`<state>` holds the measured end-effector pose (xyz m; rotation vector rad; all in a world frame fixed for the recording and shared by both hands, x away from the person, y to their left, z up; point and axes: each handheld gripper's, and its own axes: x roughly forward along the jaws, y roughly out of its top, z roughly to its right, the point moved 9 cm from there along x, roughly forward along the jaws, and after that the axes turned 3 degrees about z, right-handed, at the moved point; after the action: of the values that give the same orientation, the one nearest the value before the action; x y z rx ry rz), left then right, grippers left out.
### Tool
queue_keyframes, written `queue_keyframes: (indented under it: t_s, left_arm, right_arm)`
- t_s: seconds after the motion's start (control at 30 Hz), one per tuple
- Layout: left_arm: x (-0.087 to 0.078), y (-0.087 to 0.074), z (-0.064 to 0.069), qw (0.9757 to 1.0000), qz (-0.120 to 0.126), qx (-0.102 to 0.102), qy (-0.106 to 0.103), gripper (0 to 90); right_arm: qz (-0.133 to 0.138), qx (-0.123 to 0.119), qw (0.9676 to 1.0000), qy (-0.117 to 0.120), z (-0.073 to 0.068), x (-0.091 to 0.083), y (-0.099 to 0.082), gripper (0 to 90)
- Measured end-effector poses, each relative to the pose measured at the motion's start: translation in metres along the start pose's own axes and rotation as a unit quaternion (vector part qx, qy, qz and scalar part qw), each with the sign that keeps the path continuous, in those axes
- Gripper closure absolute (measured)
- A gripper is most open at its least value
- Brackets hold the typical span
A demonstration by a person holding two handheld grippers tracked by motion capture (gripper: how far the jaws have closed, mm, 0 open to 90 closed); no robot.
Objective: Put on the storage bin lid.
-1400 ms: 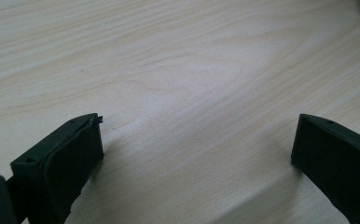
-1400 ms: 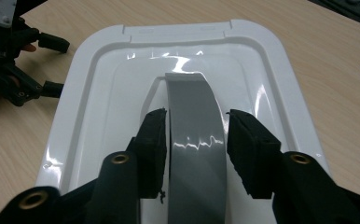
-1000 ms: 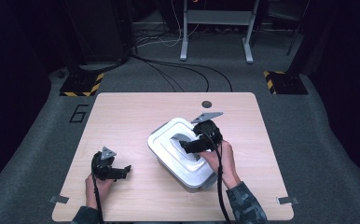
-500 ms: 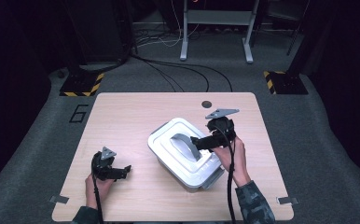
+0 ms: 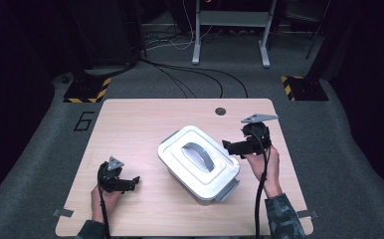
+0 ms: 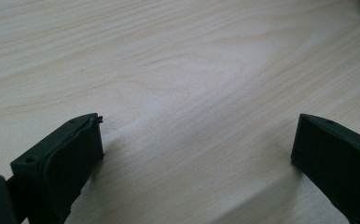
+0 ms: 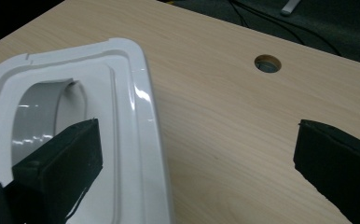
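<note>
A white box (image 5: 199, 162) with a grey handle (image 5: 198, 153) on its lid sits near the middle of the wooden table (image 5: 145, 124), turned at an angle to the table's edges, with grey clips at its corners. The right gripper (image 5: 228, 146) is held level just beside the box's right edge, its tips pointing toward the lid. Its jaws have just been opening and now stand wide with nothing between them. In the right gripper view one jaw hangs over the lid's rim (image 7: 141, 116) near the handle (image 7: 38, 121), and the other is over bare wood, with the round hole (image 7: 267, 63) in the table farther off. The right hand (image 5: 262, 167) grips the tool from below, and its cable trails down along the sleeve. The left gripper (image 5: 133, 181) lies low near the front left part of the table, well apart from the box, in the left hand (image 5: 105, 196). Its jaws are spread wide too, and in the left gripper view there is just plain wood (image 6: 192, 93) between them. Beyond the table, black cables (image 5: 200, 79) run across the grey floor.
</note>
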<state>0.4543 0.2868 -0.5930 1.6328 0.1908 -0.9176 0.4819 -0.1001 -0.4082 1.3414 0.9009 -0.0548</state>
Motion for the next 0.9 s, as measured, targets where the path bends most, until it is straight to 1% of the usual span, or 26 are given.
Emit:
queue_keyframes:
  t_s: [0.03, 0.1, 0.23, 0.27, 0.3, 0.4, 0.43, 0.53, 0.7, 0.83, 0.9]
  left_arm:
    - [0.0, 0.0, 0.0, 1.0, -0.001, 0.002, -0.001, 1.7]
    - [0.0, 0.0, 0.0, 1.0, -0.001, 0.003, 0.0, 1.7]
    - [0.0, 0.0, 0.0, 1.0, -0.001, 0.002, 0.0, 1.7]
    - [0.0, 0.0, 0.0, 1.0, -0.001, 0.002, 0.0, 1.7]
    - [0.0, 0.0, 0.0, 1.0, -0.001, 0.001, 0.001, 1.7]
    - [0.0, 0.0, 0.0, 1.0, -0.001, 0.003, 0.0, 1.7]
    - [0.0, 0.0, 0.0, 1.0, 0.0, 0.0, -0.001, 1.7]
    - [0.0, 0.0, 0.0, 1.0, -0.001, 0.003, 0.0, 1.7]
    - [0.0, 0.0, 0.0, 1.0, 0.0, 0.001, 0.0, 1.7]
    - [0.0, 0.0, 0.0, 1.0, -0.001, 0.004, 0.0, 1.7]
    - [0.0, 0.0, 0.0, 1.0, 0.0, 0.002, 0.0, 1.7]
  right_arm:
    - [0.0, 0.006, 1.0, -0.004, 0.005, -0.001, -0.002, 0.7]
    - [-0.002, 0.009, 0.9999, -0.011, 0.012, -0.002, -0.005, 0.7]
    - [-0.006, 0.023, 0.9994, -0.025, 0.033, -0.002, -0.014, 0.7]
    - [-0.006, 0.023, 0.9994, -0.025, 0.033, -0.002, -0.014, 0.7]
    - [-0.008, 0.034, 0.9989, -0.03, 0.042, -0.002, -0.02, 0.8]
    - [-0.01, 0.044, 0.9986, -0.029, 0.052, 0.0, -0.029, 0.8]
    - [-0.011, 0.05, 0.9982, -0.03, 0.055, 0.001, -0.033, 0.7]
    - [-0.013, 0.058, 0.9976, -0.035, 0.062, 0.003, -0.042, 0.6]
    - [-0.028, 0.068, 0.9963, -0.045, 0.074, 0.011, -0.064, 0.7]
    - [-0.03, 0.082, 0.995, -0.047, 0.081, 0.016, -0.079, 0.7]
    - [-0.032, 0.085, 0.9946, -0.049, 0.083, 0.018, -0.084, 0.6]
